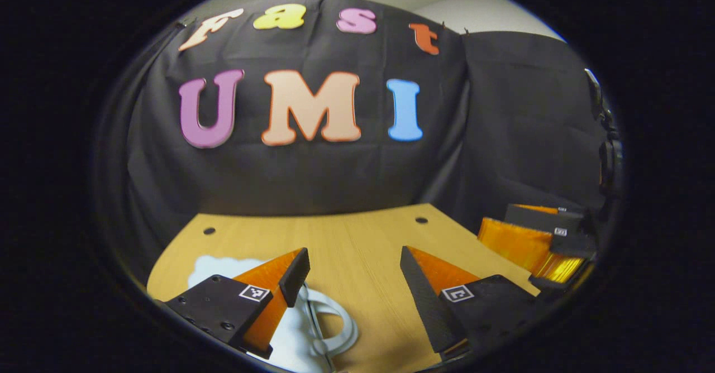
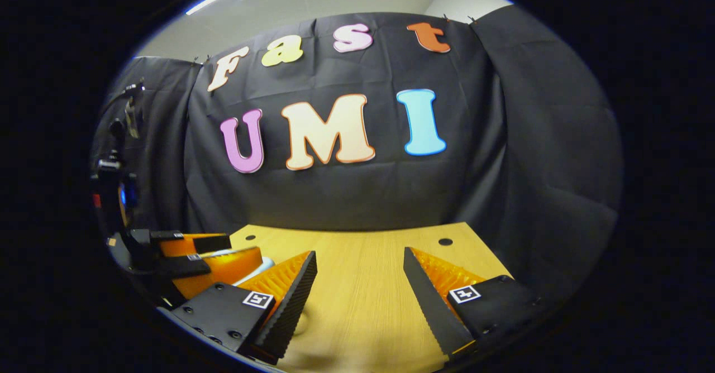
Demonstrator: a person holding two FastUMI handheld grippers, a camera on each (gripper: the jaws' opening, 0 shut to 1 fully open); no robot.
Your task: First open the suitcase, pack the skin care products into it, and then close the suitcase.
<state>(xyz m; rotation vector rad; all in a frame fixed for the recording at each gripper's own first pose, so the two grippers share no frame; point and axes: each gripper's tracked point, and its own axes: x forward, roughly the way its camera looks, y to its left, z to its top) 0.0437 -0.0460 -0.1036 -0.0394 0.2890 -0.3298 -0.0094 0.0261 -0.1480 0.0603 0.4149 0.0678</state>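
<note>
Left gripper: jaws wide apart, holding nothing, over wooden bench. Right gripper: same deal, gaping and empty. White suitcase low, just under left finger, looks closed. Guessing opening step not started; next needs drop toward handle. Finger markers unreadable, no brands.

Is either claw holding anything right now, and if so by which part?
Nothing is held. The left claw and right claw both stand open above the wooden table, with bare tabletop between their fingers.
</note>
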